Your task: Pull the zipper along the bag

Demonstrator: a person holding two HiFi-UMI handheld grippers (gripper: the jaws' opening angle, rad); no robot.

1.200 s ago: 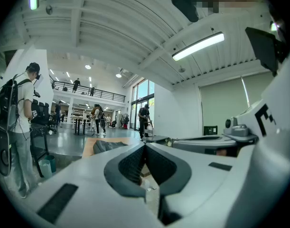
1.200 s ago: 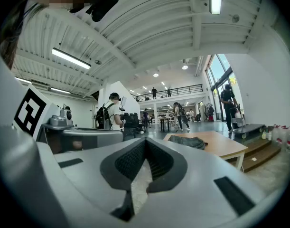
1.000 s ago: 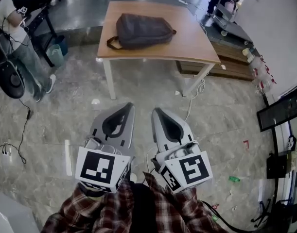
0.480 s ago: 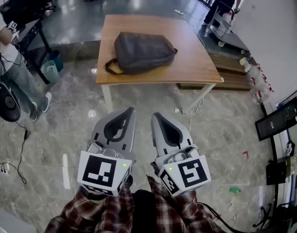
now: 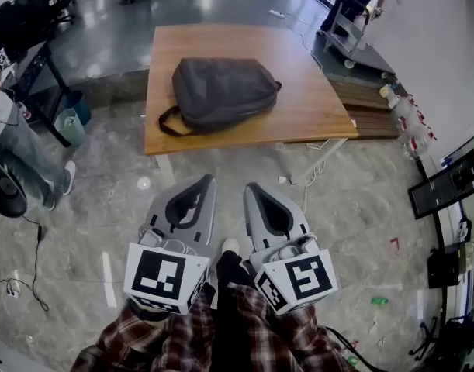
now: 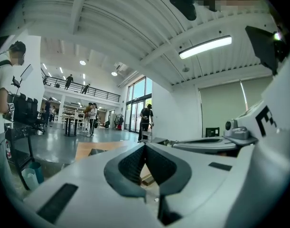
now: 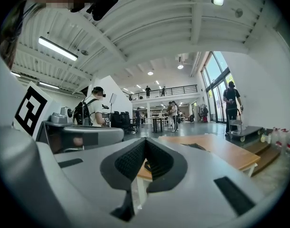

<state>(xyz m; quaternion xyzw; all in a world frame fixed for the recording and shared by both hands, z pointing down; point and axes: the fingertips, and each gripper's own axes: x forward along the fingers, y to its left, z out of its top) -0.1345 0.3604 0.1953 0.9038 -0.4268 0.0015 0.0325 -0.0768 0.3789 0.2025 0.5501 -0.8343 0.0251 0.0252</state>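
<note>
One bag [image 5: 221, 93], a dark grey backpack, lay flat on the one wooden table [image 5: 306, 111], toward its left half. Its carry strap [image 5: 167, 121] looped out at the near left corner. We could not make out the zipper at this range, and no brand or label on the bag was legible.

We counted two tongs, held side by side over the grey stone floor [image 5: 89, 208], on the near side of the table and well apart from the bag. The left tongs [image 5: 208, 179] had their jaws closed together, tips meeting, with nothing between them. The right tongs [image 5: 248, 185] were the same, jaws together and empty. Each carried one marker cube, left [image 5: 163, 273] and right [image 5: 302, 277]. The only print we could read off them was black-and-white square patterns, no words.

Two red plaid sleeves [image 5: 167, 339] showed at the near edge. One person [image 5: 15, 134] stood at far left. A row of bottles [image 5: 399, 111] sat right of the table.
</note>
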